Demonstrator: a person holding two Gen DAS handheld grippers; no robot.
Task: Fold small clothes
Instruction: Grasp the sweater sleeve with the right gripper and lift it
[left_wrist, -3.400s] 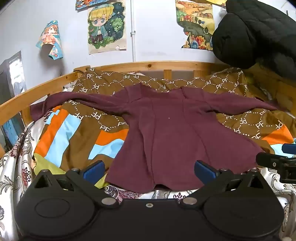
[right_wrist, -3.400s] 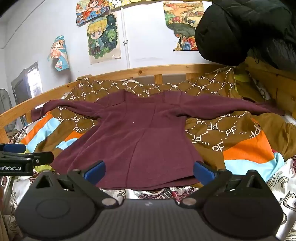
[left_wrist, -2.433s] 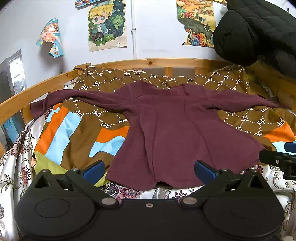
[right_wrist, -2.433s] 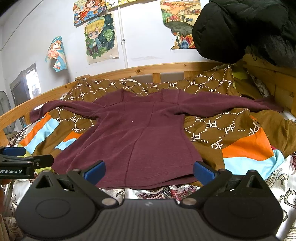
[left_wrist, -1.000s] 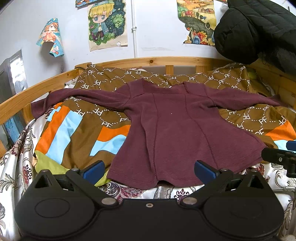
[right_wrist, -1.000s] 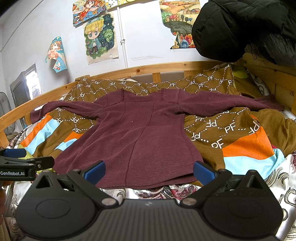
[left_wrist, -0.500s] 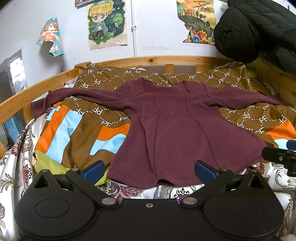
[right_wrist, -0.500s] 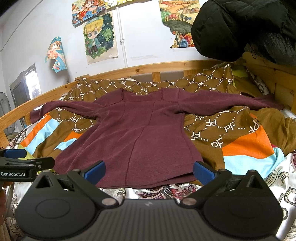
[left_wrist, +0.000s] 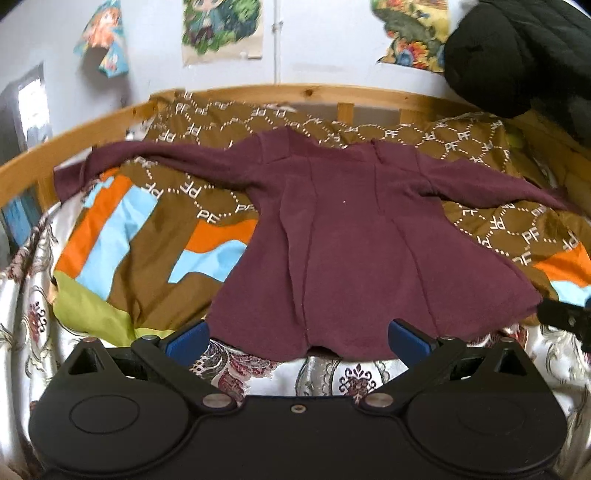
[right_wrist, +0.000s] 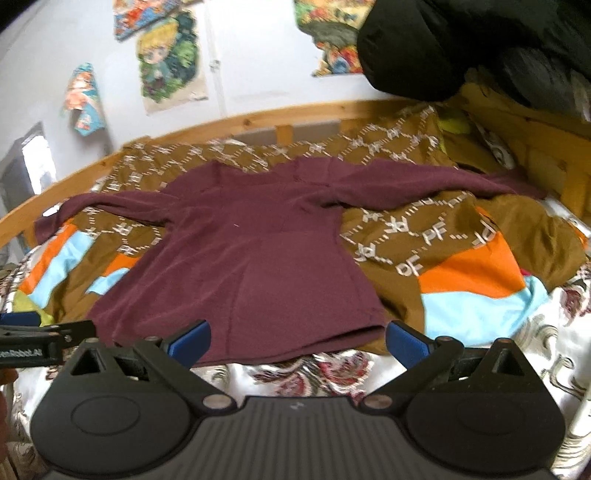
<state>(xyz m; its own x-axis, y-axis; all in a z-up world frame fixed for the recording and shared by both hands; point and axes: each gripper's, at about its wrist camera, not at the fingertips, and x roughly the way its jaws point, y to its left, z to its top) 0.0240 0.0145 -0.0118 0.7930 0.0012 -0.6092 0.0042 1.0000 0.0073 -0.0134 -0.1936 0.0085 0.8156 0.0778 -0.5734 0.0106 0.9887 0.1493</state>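
Note:
A maroon long-sleeved top (left_wrist: 343, 243) (right_wrist: 258, 258) lies flat on the bed, collar toward the far wall, both sleeves spread sideways, hem toward me. My left gripper (left_wrist: 297, 338) hangs open just before the hem's left half, nothing between its blue pads. My right gripper (right_wrist: 297, 338) is open too, in front of the hem's right half, also empty. Each gripper shows at the edge of the other's view: the right one (left_wrist: 565, 317) beside the hem's right corner, the left one (right_wrist: 40, 334) at the hem's left corner.
A brown patterned quilt (left_wrist: 155, 236) with orange and blue blocks covers the bed over a white floral sheet (left_wrist: 332, 373). A wooden bed rail (left_wrist: 314, 92) curves round the back. A black padded jacket (right_wrist: 461, 40) hangs at the upper right. Posters (left_wrist: 221, 29) are on the wall.
Both views have tipped downward and moved a little closer to the hem, with motion blur now. The top lies as before. Both grippers stay open.

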